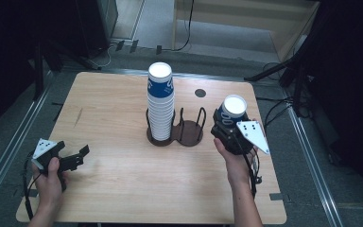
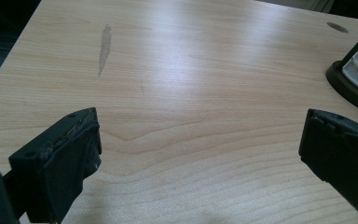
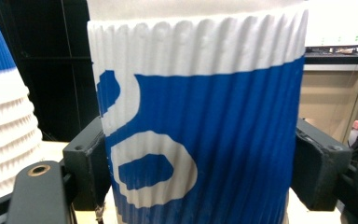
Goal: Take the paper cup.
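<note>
In the high view, a blue-and-white paper cup (image 1: 232,109) is clamped upside down in the right gripper (image 1: 227,124), just to the right of the dark two-ring holder (image 1: 189,132). A tall stack of cups (image 1: 160,101) stands in the holder's left ring. The left gripper (image 1: 78,157) is held well to the left of the holder, low over the wooden table (image 1: 123,179).

In the left gripper view, the jaws are seen spread wide with bare table between them; the holder's base (image 2: 342,86) shows at the right edge.

In the right gripper view, the cup (image 3: 200,135) is pressed between both pads (image 3: 319,170), with the stack (image 3: 4,126) to its left.
</note>
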The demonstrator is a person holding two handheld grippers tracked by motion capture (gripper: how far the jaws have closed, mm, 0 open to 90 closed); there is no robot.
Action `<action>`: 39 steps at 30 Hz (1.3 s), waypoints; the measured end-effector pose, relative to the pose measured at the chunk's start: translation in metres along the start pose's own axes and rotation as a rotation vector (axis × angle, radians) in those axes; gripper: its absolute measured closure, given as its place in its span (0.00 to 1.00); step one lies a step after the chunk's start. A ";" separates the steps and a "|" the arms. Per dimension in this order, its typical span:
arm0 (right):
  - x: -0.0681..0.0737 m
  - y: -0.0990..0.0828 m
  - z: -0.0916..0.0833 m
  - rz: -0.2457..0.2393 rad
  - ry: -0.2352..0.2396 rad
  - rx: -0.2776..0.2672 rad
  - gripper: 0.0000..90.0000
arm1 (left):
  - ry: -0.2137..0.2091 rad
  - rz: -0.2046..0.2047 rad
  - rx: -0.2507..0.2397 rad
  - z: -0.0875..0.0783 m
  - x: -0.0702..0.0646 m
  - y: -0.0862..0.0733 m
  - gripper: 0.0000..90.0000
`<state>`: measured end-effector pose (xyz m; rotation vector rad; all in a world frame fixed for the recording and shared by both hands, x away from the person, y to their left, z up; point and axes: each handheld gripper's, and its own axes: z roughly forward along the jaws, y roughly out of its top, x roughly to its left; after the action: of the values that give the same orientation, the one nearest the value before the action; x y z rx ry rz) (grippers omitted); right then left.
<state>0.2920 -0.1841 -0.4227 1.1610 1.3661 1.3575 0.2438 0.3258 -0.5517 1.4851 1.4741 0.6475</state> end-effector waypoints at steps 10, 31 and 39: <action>0.000 -0.032 -0.012 -0.022 0.007 0.030 0.23 | -0.007 -0.005 -0.035 -0.002 0.001 -0.001 0.00; 0.024 -0.056 -0.012 -0.040 0.076 0.115 0.23 | -0.063 0.086 -0.136 -0.015 -0.044 0.024 0.00; 0.036 -0.058 -0.013 -0.037 0.104 0.128 0.23 | -0.138 0.124 -0.138 -0.013 -0.074 0.043 0.00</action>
<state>0.2696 -0.1494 -0.4785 1.1561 1.5611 1.3368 0.2427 0.2631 -0.4914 1.4909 1.2159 0.6927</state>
